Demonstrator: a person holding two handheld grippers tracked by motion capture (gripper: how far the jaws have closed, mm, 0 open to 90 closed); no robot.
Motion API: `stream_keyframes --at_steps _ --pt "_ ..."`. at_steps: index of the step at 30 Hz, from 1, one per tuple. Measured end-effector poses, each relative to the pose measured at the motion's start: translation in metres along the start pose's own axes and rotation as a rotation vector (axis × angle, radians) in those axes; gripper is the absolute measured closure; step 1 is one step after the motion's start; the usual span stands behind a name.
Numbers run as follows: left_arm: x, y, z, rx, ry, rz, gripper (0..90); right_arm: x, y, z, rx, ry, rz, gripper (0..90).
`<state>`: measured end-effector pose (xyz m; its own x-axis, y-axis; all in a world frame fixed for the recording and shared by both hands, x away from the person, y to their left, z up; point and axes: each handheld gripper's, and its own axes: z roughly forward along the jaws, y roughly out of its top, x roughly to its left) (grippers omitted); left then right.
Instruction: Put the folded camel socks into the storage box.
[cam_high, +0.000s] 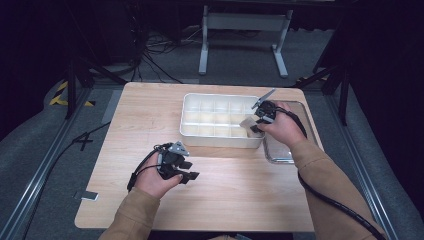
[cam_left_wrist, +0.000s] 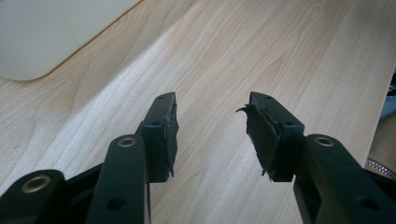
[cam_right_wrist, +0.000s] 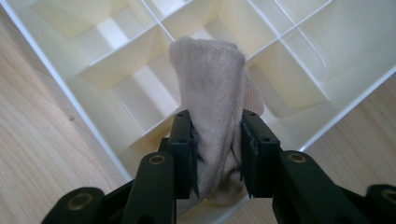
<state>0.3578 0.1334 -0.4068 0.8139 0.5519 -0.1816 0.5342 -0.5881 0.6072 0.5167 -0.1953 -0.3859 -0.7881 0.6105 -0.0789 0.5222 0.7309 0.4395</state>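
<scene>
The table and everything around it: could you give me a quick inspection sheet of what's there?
Surface: pale wooden table, bare in front.
Job's things: white divided tray; beige rolled cloth held above its compartments.
Clutter: clear lid or tray at the table's right edge.
Grippers: right hand-held gripper shut on the cloth; left hand-held gripper open, holding nothing, over bare wood.
Cables: black cable along the right sleeve; floor cables behind the table.
Surroundings: grey carpet, a metal stand, dark curtains.
</scene>
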Motion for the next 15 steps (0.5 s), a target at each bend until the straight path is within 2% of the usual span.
stream_keyframes --at_steps 4,8,15 --pt "0.0 0.0 0.0 -0.001 -0.002 -0.001 53.7 0.001 0.0 0.002 0.02 -0.005 0.005 69.0" --pt "0.0 0.0 0.0 0.01 -0.004 0.001 53.7 0.002 0.001 0.006 0.065 -0.004 0.01 69.5" --pt "0.0 0.0 0.001 0.002 -0.005 0.0 53.7 0.003 0.002 0.017 0.135 0.0 0.029 70.0"
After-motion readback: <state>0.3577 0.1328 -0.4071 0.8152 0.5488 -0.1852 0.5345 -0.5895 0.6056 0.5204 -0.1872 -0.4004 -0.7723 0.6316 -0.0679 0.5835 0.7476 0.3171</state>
